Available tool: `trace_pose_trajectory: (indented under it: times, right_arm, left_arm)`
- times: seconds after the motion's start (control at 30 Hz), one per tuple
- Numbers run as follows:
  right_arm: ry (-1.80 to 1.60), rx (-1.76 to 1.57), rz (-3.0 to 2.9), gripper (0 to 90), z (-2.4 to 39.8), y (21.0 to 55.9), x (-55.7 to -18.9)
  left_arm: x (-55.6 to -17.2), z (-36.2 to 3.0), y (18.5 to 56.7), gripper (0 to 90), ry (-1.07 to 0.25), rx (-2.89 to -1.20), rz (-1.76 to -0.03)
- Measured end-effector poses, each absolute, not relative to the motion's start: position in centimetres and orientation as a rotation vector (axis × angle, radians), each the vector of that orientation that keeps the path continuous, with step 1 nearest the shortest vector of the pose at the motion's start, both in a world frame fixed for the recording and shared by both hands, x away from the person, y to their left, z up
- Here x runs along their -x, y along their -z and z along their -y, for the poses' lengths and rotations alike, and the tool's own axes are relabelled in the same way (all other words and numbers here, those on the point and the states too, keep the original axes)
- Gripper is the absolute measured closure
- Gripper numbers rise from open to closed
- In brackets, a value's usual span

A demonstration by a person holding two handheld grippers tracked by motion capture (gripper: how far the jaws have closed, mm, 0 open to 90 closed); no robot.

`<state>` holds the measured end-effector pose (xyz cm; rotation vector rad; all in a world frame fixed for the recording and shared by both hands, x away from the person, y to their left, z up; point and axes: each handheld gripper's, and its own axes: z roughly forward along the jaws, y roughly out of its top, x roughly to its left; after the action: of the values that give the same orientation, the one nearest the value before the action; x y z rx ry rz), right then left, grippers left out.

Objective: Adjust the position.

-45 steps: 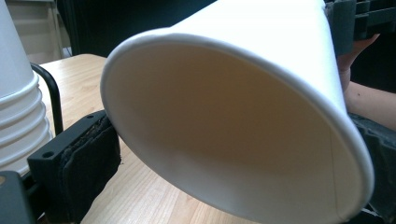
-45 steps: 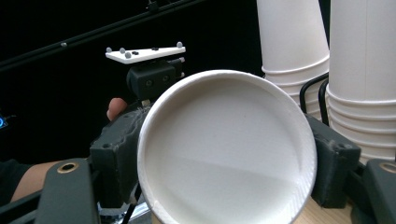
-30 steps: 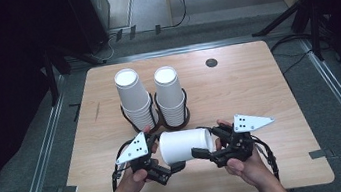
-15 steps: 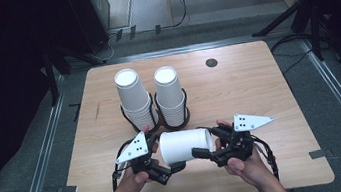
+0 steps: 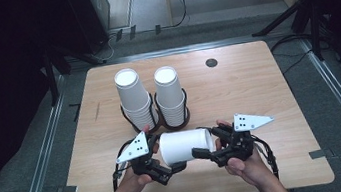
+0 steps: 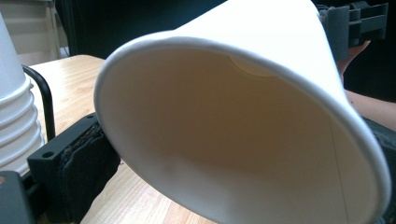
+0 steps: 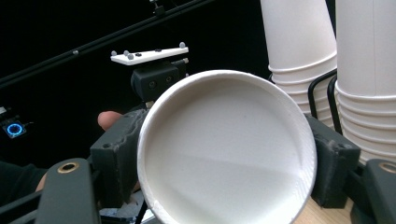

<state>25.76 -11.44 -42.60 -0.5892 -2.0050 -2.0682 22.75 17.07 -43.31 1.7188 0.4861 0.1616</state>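
A white paper cup (image 5: 185, 145) lies on its side above the table's front edge, held between both grippers. My right gripper (image 5: 205, 142) is shut on its base end: in the right gripper view the cup's round bottom (image 7: 224, 149) faces the camera, with a black jaw pressed on each side. My left gripper (image 5: 167, 156) flanks the wide mouth end. The left gripper view looks into the cup's open mouth (image 6: 224, 121), and one black pad (image 6: 84, 163) touches the rim at lower left. The other jaw is hidden behind the cup.
Two tall stacks of white cups (image 5: 133, 96) (image 5: 169, 93) stand in a black wire holder (image 5: 159, 120) just behind the grippers, mid-table. A small dark round fitting (image 5: 211, 62) sits near the far edge. Bare wooden table (image 5: 258, 88) stretches to the right.
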Motion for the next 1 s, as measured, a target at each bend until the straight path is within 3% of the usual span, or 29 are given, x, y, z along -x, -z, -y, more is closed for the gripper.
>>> trace_pose_trajectory:
  times: [1.0]
  right_arm:
    - [1.996, 0.552, 1.991, 23.1, 12.34, 42.61, -26.23]
  left_arm:
    - [-22.46, -17.12, 43.14, 3.2, -0.133, -1.716, -0.444]
